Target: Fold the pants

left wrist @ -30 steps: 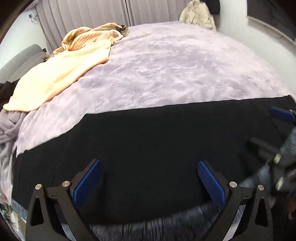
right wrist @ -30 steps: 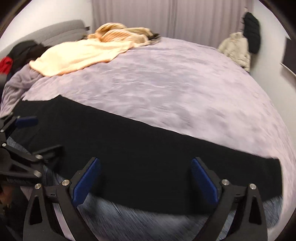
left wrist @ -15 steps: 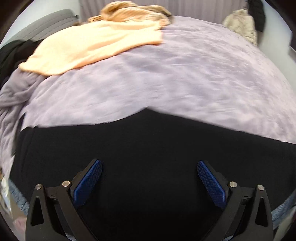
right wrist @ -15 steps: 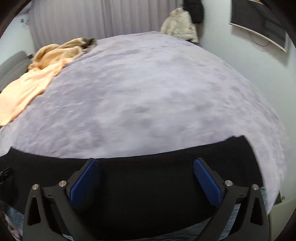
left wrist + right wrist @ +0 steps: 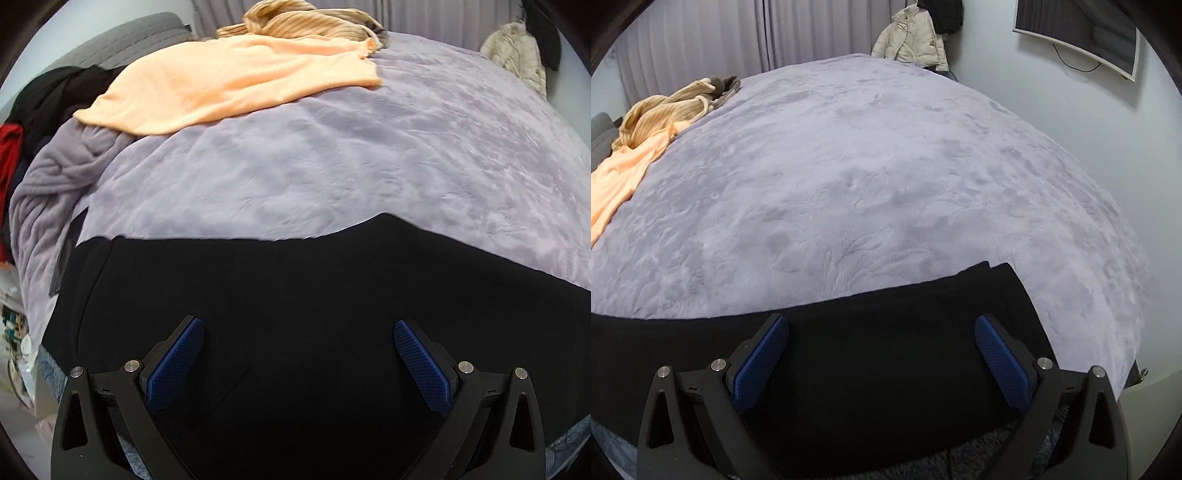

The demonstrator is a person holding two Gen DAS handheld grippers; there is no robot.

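Both sets of jaws stand spread wide, holding nothing: the left gripper (image 5: 298, 338) and the right gripper (image 5: 881, 332) each show two blue textured pads well apart, with only cloth between them. Black fabric pants (image 5: 295, 295) lie flat along the near edge of the lavender plush bedspread (image 5: 332, 166), filling the lower part of both frames, their long axis running left to right across the picture. In the right wrist view the pants (image 5: 868, 354) end at lower right in a squared edge on the bedspread (image 5: 886, 166). Each gripper points forward over the pants toward the far side of the bed, tilted downward. At upper left of the left wrist view a peach knit garment (image 5: 229, 85) lies spread, well apart from the pants.
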